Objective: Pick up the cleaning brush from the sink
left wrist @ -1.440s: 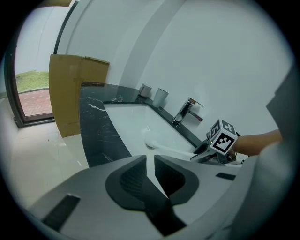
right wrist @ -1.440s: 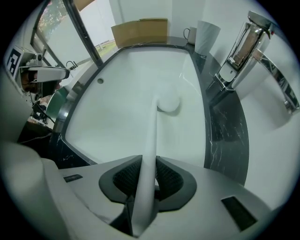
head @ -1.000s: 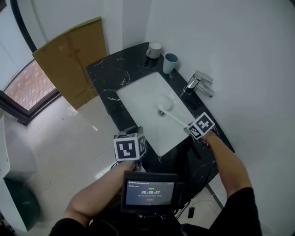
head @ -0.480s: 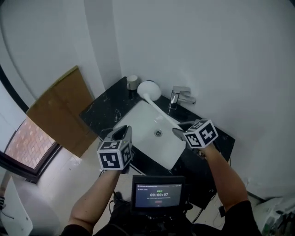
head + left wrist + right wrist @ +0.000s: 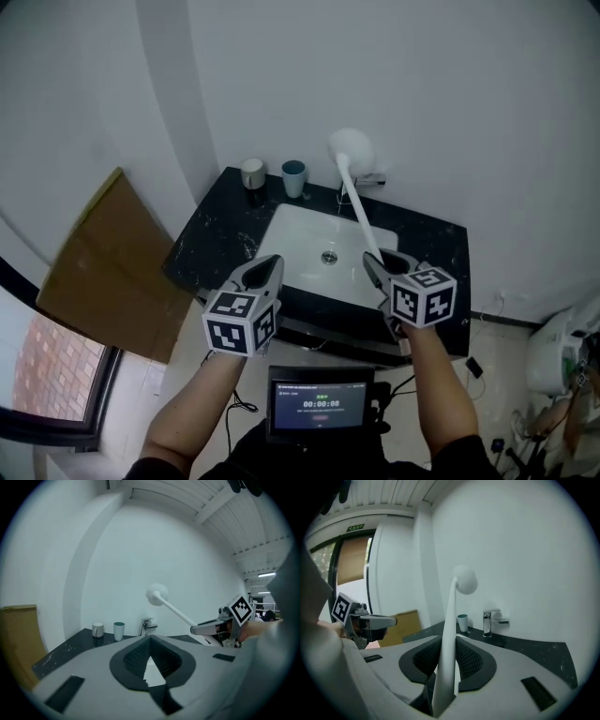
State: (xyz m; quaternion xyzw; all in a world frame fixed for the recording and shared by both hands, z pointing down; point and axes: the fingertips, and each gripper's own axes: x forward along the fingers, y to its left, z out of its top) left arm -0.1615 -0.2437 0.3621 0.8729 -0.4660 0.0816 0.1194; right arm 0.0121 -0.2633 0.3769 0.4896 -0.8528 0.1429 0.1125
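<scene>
Your right gripper is clamped on the cleaning brush near the handle's end, so its round head pokes up high, well clear of the sink. Left gripper is closed on nothing, just hovering alongside. Looks picked up to me.

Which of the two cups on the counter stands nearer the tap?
The teal cup; the white mug stands on its far side, farther from the tap.

The black desk carries an inset white sink, with a mug, teal cup and faucet standing behind it.
</scene>
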